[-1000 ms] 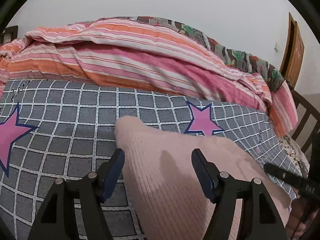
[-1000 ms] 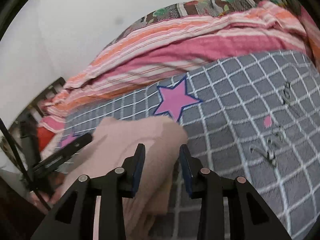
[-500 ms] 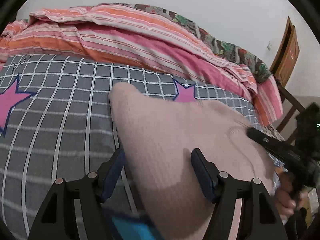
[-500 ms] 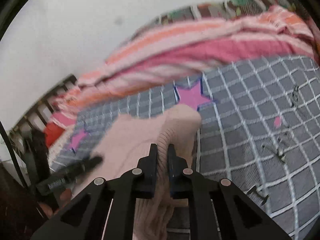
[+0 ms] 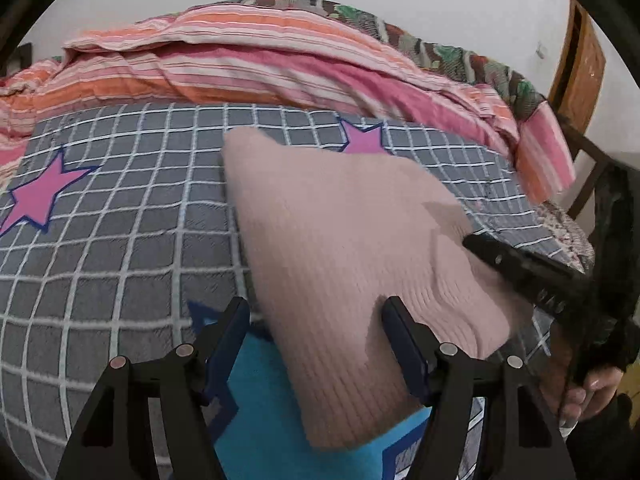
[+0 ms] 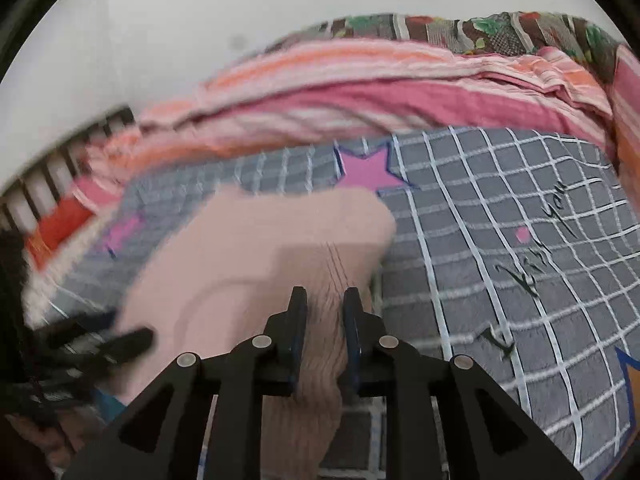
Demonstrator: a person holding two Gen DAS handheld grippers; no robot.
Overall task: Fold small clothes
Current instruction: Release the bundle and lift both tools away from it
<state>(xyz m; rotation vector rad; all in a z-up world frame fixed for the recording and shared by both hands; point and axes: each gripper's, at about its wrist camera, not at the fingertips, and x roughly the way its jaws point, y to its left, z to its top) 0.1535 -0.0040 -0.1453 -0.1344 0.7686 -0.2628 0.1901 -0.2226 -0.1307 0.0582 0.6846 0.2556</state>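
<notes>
While spread: one pink garment [image 5: 344, 264], two claws

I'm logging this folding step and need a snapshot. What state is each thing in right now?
Pink knit garment: lying on the bed, one edge bunched and pinched.
Right tongs: closed on the garment's bunched edge, having just eased slightly wider.
Left tongs: open, straddling the garment without pressing it.
Checked bedsheet: spread fairly flat under the garment.
Striped quilt: heaped along the far side of the bed.
</notes>
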